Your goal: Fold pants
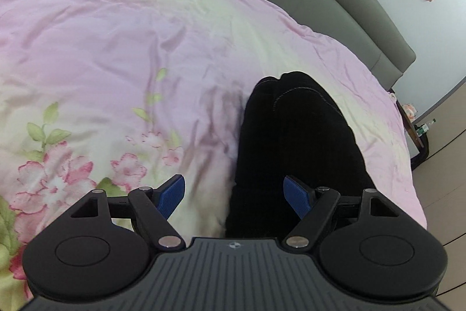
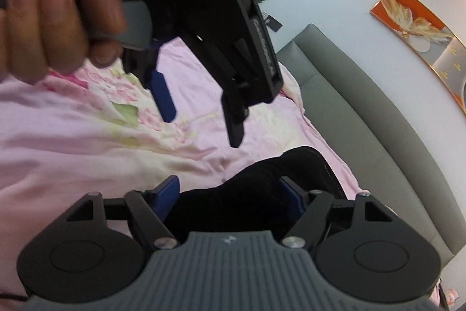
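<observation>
Black pants (image 1: 297, 153) lie in a folded bundle on a bed covered by a pink floral quilt (image 1: 122, 48), toward the side nearest the grey padded headboard (image 1: 335, 8). Seen from the left wrist camera, the left tongs (image 1: 236, 194) hang above the near end of the bundle with their blue pads (image 1: 171, 196) spread wide apart; nothing is gripped, one pad showing over the quilt and the other over the dark cloth. From the right wrist camera, the right tongs (image 2: 231, 198) also stand apart, and the black cloth (image 2: 247, 194) lies between the pads; whether the pads touch the fabric cannot be told, but they are not pressed together on it. In that same view the left tongs (image 2: 201, 118) appear higher up, blurred, fingers parted and empty above the quilt (image 2: 72, 136), with a person's hand (image 2: 58, 19) wrapped around the grey handle. Framed pictures (image 2: 419, 31) hang on the pale wall behind the headboard (image 2: 364, 118).
</observation>
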Available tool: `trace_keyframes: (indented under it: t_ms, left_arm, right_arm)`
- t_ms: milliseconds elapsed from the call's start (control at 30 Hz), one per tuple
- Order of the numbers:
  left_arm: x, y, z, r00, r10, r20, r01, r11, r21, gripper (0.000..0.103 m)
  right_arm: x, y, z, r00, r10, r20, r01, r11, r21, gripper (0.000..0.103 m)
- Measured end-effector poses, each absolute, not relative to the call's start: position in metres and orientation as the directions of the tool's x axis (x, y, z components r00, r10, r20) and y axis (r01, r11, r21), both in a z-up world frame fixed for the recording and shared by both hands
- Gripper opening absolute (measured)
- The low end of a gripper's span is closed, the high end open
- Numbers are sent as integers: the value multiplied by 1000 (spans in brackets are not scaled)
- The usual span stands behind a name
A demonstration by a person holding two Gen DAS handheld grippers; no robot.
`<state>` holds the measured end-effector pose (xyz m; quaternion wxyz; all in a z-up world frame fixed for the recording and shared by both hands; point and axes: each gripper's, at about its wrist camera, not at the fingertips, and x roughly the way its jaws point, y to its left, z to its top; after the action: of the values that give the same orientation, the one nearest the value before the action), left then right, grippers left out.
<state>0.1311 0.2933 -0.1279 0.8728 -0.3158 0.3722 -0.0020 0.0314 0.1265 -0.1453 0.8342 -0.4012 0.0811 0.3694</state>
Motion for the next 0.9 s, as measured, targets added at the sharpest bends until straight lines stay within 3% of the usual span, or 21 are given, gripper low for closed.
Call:
trace_keyframes:
  t_ms: [100, 200, 267, 367, 500, 633, 733, 900]
  left_arm:
    - [133, 283, -123, 737, -289, -611, -187, 781, -595, 91]
    - [136, 272, -123, 736, -337, -587, -146, 767, -625, 92]
    - [140, 265, -127, 727, -349, -592, -146, 763, -629, 93]
    - [146, 255, -140, 696, -373, -614, -157, 755, -637, 93]
    - [147, 243, -149, 696, -394, -600, -144, 742, -654, 92]
    - [147, 238, -151, 714, -348, -607, -153, 768, -622, 76]
    - [148, 238, -149, 707, -378, -597, -118, 770, -627, 57]
    - [147, 240, -151, 701, -397, -592, -98, 769, -632, 53]
  right_arm:
    - [31, 105, -122, 623, 592, -512, -779, 407, -477, 65]
    - [48, 77, -96, 510, 619, -597, -856, 436, -279, 54]
    - [63, 58, -80, 501, 620, -604, -851, 479, -214, 55]
    - [98, 37, -53, 548, 592, -591, -798, 582, -158, 64]
    - [165, 35, -24, 519, 544, -659, -744, 668, -34, 66]
    - [233, 61, -17, 452, 500, -739, -712, 701, 39, 66]
    - [265, 90, -17, 404, 462, -790, -698, 713, 60, 66]
    - [299, 160, -19, 207, 428, -880, -814, 575, 89, 70]
